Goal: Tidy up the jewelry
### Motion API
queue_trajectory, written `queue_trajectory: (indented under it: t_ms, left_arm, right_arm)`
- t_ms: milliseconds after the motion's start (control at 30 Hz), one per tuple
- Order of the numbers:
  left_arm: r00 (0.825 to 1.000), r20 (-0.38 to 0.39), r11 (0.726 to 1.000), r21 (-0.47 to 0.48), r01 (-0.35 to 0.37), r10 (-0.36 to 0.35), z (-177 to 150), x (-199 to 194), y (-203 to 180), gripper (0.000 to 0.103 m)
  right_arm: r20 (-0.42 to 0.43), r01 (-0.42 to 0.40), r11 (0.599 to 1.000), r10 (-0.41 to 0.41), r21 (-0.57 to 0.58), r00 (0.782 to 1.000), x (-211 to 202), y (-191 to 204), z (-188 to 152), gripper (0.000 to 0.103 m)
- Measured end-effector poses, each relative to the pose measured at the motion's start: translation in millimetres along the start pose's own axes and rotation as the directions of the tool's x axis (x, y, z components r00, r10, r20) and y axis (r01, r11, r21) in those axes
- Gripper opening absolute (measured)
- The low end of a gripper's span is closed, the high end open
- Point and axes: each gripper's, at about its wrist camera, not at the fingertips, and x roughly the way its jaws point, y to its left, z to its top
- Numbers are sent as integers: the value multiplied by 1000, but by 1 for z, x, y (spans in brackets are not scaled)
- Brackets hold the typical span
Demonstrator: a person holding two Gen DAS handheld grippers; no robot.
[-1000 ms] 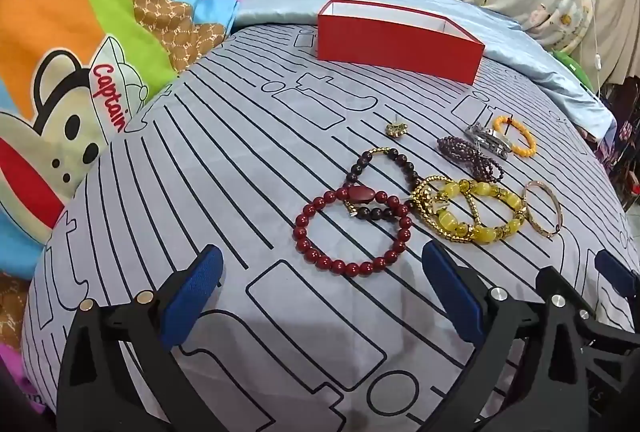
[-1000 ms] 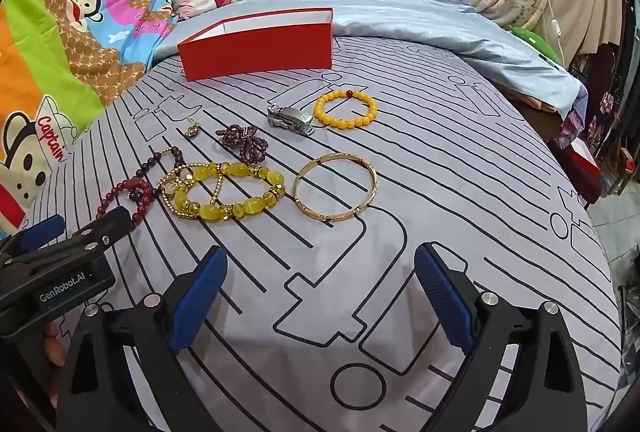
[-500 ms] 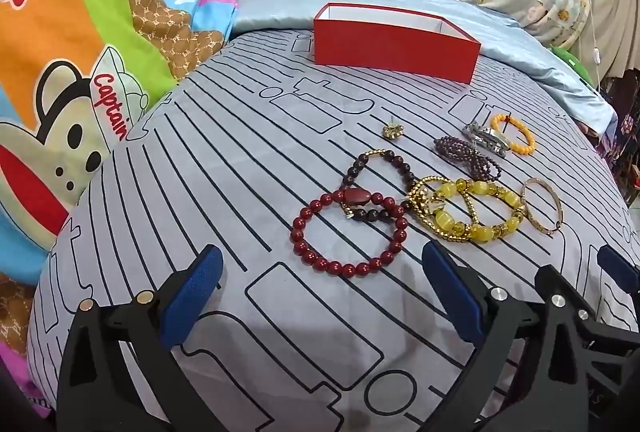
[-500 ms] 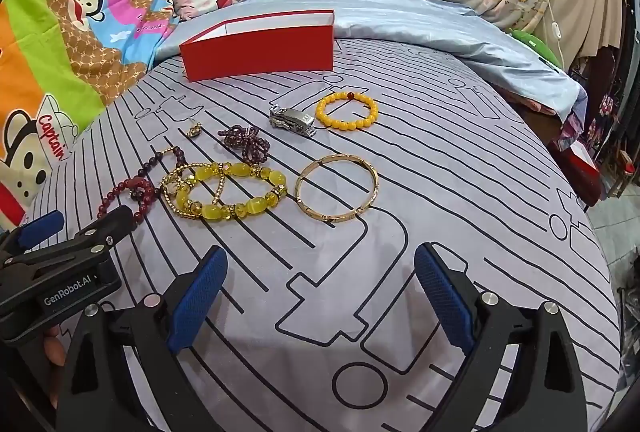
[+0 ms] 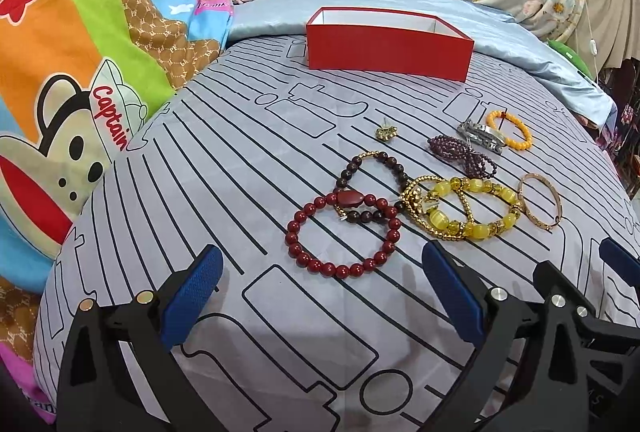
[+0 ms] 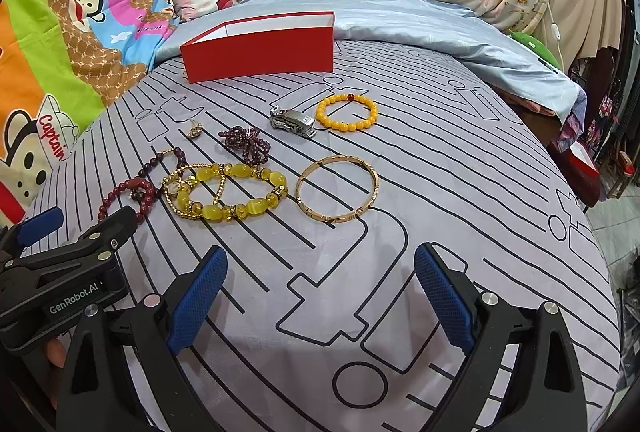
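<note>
My left gripper [image 5: 320, 292] hangs over the grey lined bedsheet [image 5: 248, 160] with its blue pads spread wide, gripping nothing; the red bead bracelet [image 5: 344, 232] lies just ahead of the tips, between them, and neither pad touches it. That bracelet overlaps a dark brown bead bracelet [image 5: 374, 172], which touches the tangle of yellow stone and gold bead bracelets [image 5: 460, 208] on its right. My right gripper [image 6: 320, 292] is just as wide open and empty, pads clear of the sheet's jewelry, with the gold bangle [image 6: 337, 189] lying flat ahead of it, a little apart from the yellow tangle. Farther back I see a purple bead strand [image 6: 244, 143], a small gold earring [image 6: 195, 130], a silver metal clasp piece [image 6: 292, 121] just beside an orange bead bracelet [image 6: 346, 112]. The red box [image 6: 260, 50] stands open at the far edge of the sheet, well apart from all the pieces; from here I cannot see its floor.
</note>
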Motion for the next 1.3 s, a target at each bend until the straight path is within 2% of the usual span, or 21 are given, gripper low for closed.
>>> queue_trajectory:
  t_ms: [1300]
  left_arm:
    - [1000, 7, 1000, 14, -6, 6, 0, -1, -4, 95]
  right_arm:
    - [8, -2, 1000, 2, 1, 1000, -2, -1, 1, 91]
